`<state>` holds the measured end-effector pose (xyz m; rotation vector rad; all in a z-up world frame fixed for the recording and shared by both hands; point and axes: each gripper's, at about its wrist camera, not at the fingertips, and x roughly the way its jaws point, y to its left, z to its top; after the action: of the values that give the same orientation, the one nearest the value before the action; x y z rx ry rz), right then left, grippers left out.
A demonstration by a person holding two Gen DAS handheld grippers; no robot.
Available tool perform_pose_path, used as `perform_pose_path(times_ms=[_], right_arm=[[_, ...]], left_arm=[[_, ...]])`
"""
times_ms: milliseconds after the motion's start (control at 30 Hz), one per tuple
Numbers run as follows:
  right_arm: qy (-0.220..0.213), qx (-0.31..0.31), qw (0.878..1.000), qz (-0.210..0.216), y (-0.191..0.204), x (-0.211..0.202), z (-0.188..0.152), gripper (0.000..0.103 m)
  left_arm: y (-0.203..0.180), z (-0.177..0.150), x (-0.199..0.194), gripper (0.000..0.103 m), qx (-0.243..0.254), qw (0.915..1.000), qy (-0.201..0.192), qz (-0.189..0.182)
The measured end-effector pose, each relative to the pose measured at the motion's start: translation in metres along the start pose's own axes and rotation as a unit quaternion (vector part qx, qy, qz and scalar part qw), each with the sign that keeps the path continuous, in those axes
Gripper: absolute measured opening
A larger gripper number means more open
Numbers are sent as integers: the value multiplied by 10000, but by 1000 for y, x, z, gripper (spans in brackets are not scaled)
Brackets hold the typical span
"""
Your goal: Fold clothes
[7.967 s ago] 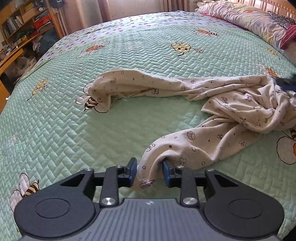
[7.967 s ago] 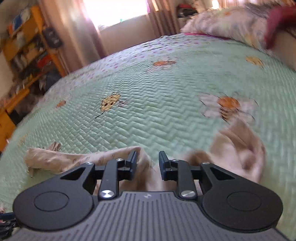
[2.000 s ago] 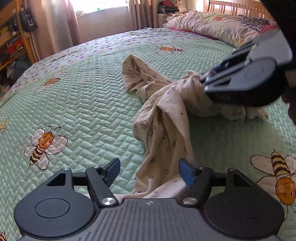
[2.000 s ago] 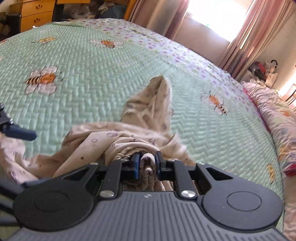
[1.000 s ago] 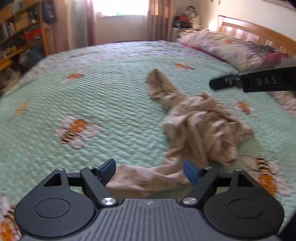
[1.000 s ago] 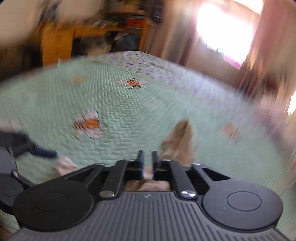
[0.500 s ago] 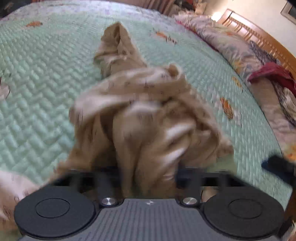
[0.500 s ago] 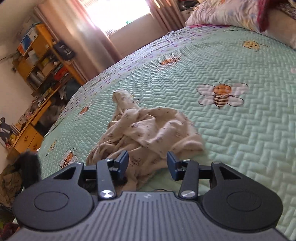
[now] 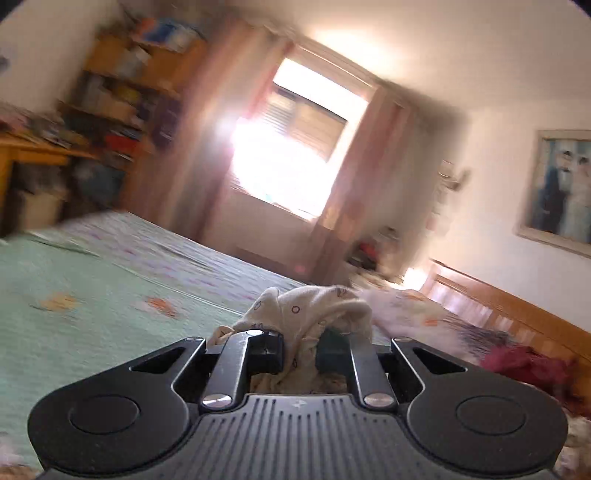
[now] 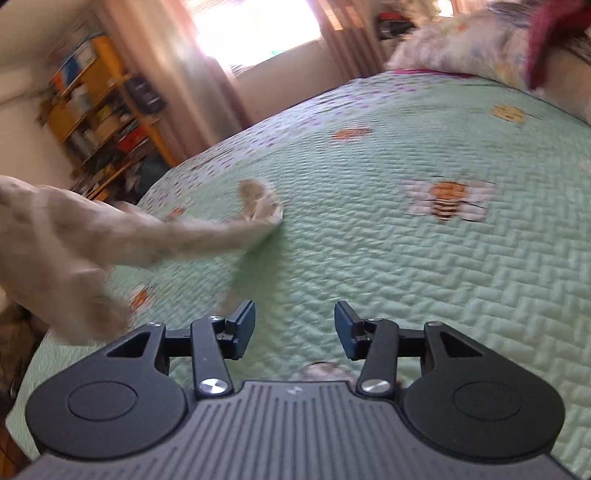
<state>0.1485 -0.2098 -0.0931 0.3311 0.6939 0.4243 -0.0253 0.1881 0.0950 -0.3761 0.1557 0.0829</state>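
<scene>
A cream garment (image 9: 310, 314) printed with small rings is bunched between the jaws of my left gripper (image 9: 301, 354), which are closing on it and hold it lifted above the green bee-print bedspread (image 9: 92, 314). In the right wrist view the same garment (image 10: 92, 236) hangs stretched from the upper left, blurred, with one end (image 10: 262, 206) still touching the bedspread (image 10: 424, 277). My right gripper (image 10: 294, 328) hovers over the bed with its jaws opening and nothing between them; a small bit of cloth (image 10: 325, 369) shows just under its body.
Pillows and a red cloth (image 10: 546, 33) lie at the head of the bed near a wooden headboard (image 9: 517, 314). A window with curtains (image 9: 288, 155) and cluttered wooden shelves (image 10: 99, 110) stand beyond the bed's far edge.
My left gripper closed on the garment and rose, tilting up toward the window. The garment pile left the bed in front of my right gripper, whose jaws spread wider.
</scene>
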Motion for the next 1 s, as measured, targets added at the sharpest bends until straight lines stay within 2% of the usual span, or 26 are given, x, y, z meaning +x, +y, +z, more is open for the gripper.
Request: perform_pose_path(times_ms=[67,133,200,233,333,500,600,700,767,900,967,1000], right_arm=[[122,-197,9997,100,17,8,-3,64],[351,-524,9979,176,39,22,-8,65],[528,-1026,9932,141,67,34,-14,65],[572,-1298,9898,110,80,39,-16,65],[755,-1884,9790,193,117,55,-22,65],[1008,-1738,9762,816,165,96,-17,65],[944,-2315,9627,1036,213,126,-21,67],[897,-3153,9375,1170,258,154,-31,68],[905,-3714,9165,1176,287,172,-40,68],[1132,-5052,8494,1021,341,209,-71,68],[1260,-5670,8111,684,357,227,-89,66],[1352,-5890,7949,545,364,236,-97,52]], left_arm=[[25,-13,2,17,166,9960,808,337],[57,-43,9,17,-332,9848,1614,547],[76,-75,10,17,-550,9753,2036,654],[83,-91,9,17,-606,9724,2137,715],[102,-109,3,17,-787,9681,2264,726],[107,-112,-4,17,-738,9690,2283,588],[109,-114,-11,17,-745,9682,2364,346],[108,-119,-18,17,-768,9657,2481,75],[107,-125,-22,18,-814,9628,2573,-117],[103,-138,-28,20,-841,9575,2720,-471],[101,-143,-26,20,-827,9555,2773,-570],[100,-144,-25,20,-821,9550,2786,-598]])
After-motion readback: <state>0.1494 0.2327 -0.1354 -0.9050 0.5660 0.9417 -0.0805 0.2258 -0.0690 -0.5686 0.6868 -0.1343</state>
